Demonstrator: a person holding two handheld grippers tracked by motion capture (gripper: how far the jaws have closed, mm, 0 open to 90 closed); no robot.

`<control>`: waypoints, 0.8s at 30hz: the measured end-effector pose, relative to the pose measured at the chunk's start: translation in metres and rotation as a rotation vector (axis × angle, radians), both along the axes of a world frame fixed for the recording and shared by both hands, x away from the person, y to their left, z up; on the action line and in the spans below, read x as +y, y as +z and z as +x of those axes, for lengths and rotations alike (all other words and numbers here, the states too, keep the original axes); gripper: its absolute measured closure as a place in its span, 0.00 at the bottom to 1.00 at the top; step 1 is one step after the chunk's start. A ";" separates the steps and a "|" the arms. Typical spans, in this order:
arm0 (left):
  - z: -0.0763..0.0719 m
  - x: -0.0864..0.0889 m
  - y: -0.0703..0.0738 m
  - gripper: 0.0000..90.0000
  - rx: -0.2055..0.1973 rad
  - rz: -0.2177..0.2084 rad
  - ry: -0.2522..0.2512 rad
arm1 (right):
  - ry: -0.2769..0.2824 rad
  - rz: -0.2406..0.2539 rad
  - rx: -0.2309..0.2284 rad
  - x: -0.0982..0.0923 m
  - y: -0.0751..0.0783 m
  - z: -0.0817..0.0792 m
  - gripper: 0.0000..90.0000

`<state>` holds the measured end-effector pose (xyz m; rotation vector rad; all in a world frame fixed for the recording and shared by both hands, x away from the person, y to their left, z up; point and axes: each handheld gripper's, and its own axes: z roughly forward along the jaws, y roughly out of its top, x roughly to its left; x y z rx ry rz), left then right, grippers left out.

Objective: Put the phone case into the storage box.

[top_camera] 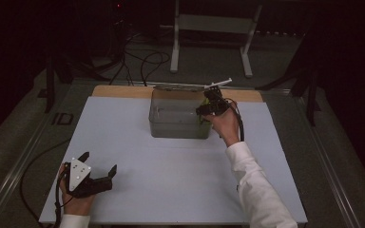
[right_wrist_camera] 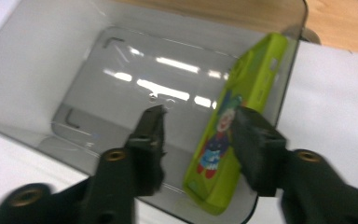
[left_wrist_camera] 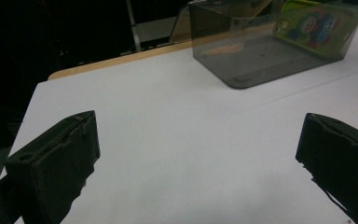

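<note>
Phone case [right_wrist_camera: 228, 140] leaning in grey bin [right_wrist_camera: 37, 60]; right gripper [right_wrist_camera: 198, 123] spread above it, left gripper [left_wrist_camera: 196, 154] spread wide

clear bins [top_camera: 178, 121]: one, on the surface [top_camera: 171, 180]
green phone cases [right_wrist_camera: 230, 126]: one, inside the bin
hand-held grippers: two, left [top_camera: 100, 164] and right [right_wrist_camera: 198, 128]

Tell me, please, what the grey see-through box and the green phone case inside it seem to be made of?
The grey see-through rectangular box looks like smooth, glossy tinted plastic: light streaks reflect on its floor. The lime-green phone case with a clown print seems soft matte plastic or silicone, with rounded edges and no glare, though I cannot be sure.
</note>
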<state>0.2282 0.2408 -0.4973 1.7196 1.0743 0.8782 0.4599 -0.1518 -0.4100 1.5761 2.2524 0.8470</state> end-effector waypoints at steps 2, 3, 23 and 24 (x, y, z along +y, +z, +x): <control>0.000 0.000 0.000 0.00 0.001 0.000 0.001 | 0.016 0.001 -0.029 -0.001 -0.002 -0.005 0.44; 0.000 -0.001 0.000 0.00 0.001 0.001 0.000 | 0.021 0.000 -0.049 -0.002 -0.003 -0.008 0.41; 0.001 -0.001 0.000 0.00 0.004 -0.002 0.004 | 0.052 0.040 -0.285 -0.029 -0.004 -0.070 0.16; 0.001 0.000 0.000 0.00 0.006 -0.003 0.003 | 0.051 0.024 -0.306 -0.030 -0.004 -0.074 0.15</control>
